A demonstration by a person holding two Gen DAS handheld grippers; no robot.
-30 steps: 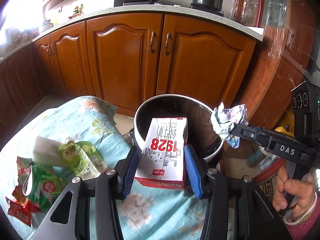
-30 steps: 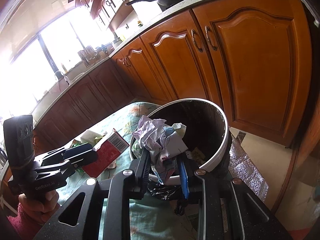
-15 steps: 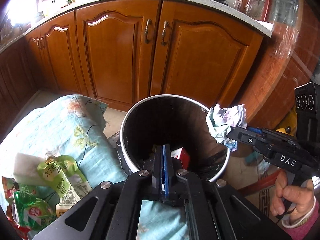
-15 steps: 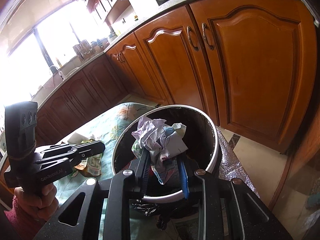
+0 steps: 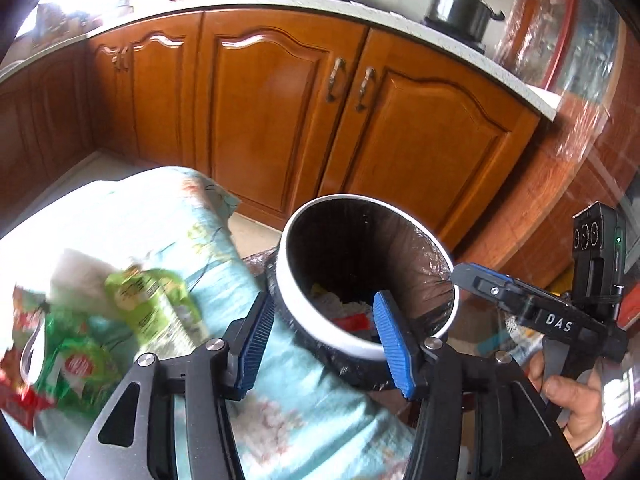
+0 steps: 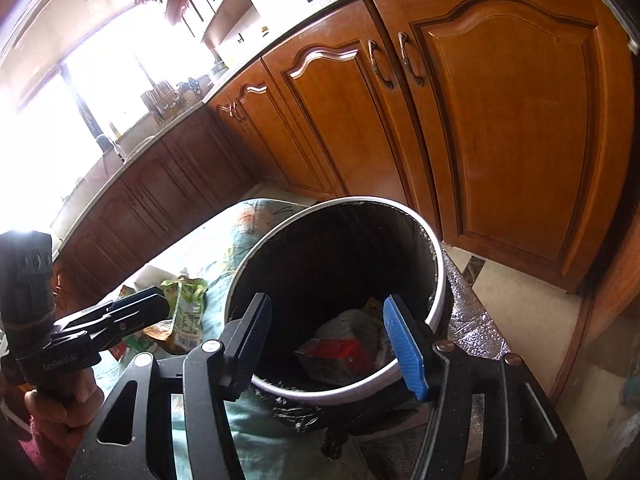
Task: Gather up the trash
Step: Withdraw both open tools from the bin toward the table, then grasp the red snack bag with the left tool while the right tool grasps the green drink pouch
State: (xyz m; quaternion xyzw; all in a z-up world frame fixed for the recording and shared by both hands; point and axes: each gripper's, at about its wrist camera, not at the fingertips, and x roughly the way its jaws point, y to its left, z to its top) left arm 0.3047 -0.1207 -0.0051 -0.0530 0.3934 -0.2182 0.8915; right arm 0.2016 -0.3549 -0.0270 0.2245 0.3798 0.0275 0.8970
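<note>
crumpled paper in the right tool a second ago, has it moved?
Yes. It left the right tool, whose jaws now stand open and empty, and dropped inside the trash bin, lying beside the red carton.

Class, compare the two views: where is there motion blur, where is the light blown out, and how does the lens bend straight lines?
Left wrist view: the wrappers and cloth at left are smeared by motion blur, while the bin is sharper. Right wrist view: the window is blown out to white, hiding detail. Both views: fisheye bends the counter edge and darkens the corners.
</note>
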